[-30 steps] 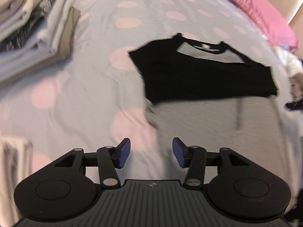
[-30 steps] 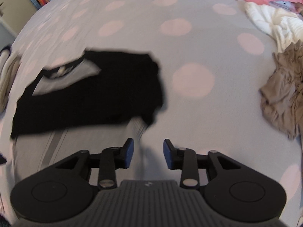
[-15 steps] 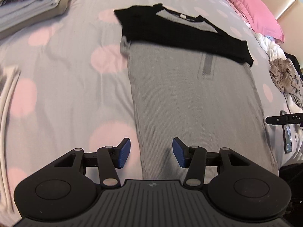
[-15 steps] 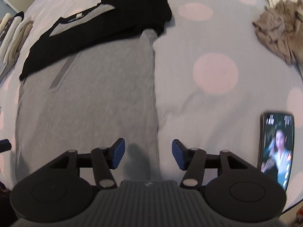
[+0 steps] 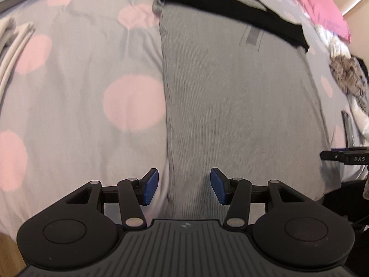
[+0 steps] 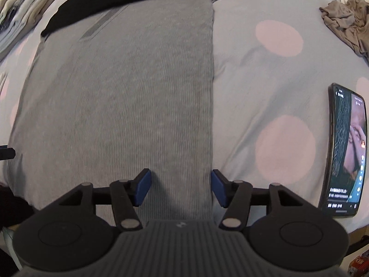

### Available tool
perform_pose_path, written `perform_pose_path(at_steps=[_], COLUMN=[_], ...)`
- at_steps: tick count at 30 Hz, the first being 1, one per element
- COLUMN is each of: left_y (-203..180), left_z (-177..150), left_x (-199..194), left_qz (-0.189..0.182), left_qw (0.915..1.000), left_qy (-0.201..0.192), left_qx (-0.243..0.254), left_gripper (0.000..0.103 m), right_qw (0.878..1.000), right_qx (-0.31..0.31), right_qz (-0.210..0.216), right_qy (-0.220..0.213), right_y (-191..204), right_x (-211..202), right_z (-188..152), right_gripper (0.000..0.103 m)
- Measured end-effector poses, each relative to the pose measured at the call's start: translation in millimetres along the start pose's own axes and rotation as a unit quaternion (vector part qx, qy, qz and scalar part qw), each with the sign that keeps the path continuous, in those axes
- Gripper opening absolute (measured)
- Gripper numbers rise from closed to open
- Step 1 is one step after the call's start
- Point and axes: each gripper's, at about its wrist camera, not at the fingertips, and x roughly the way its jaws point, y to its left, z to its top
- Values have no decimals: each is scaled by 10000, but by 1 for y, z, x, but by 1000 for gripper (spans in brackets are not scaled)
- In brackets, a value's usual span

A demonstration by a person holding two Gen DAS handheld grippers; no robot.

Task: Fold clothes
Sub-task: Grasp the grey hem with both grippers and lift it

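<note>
The shirt (image 5: 242, 106) lies flat on the bed (image 5: 76, 73), sleeves folded across its top. It looks soft, light and limp. My left tool (image 5: 184, 185) and right tool (image 6: 181, 188) gape empty over its near corners; I'd pinch there. Open bedding left, phone (image 6: 346, 152) right.

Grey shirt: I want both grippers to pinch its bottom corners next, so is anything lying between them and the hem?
Nothing visible blocks either one. The left gripper and right gripper are open over the grey shirt. The phone lies apart on the bedspread.
</note>
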Motion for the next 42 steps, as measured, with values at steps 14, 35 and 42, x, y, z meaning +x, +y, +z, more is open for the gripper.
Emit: perform_pose_path(at_steps=[14, 35, 42], left_y=[4, 6, 16], left_z=[-10, 3, 44], left_x=[-4, -42, -61], left_qz=[154, -709, -506], left_qw=[9999, 9954, 9939], left_qy=[41, -626, -972], left_qx=[-50, -130, -109], left_gripper=[7, 2, 2], right_qw=[9998, 9954, 9933], right_qx=[-116, 187, -42], right_qz=[139, 785, 523], right_qy=[26, -524, -1029], right_y=[2, -5, -10], right_x=[-3, -37, -69], right_z=[-22, -9, 31], right_gripper=[19, 8, 7])
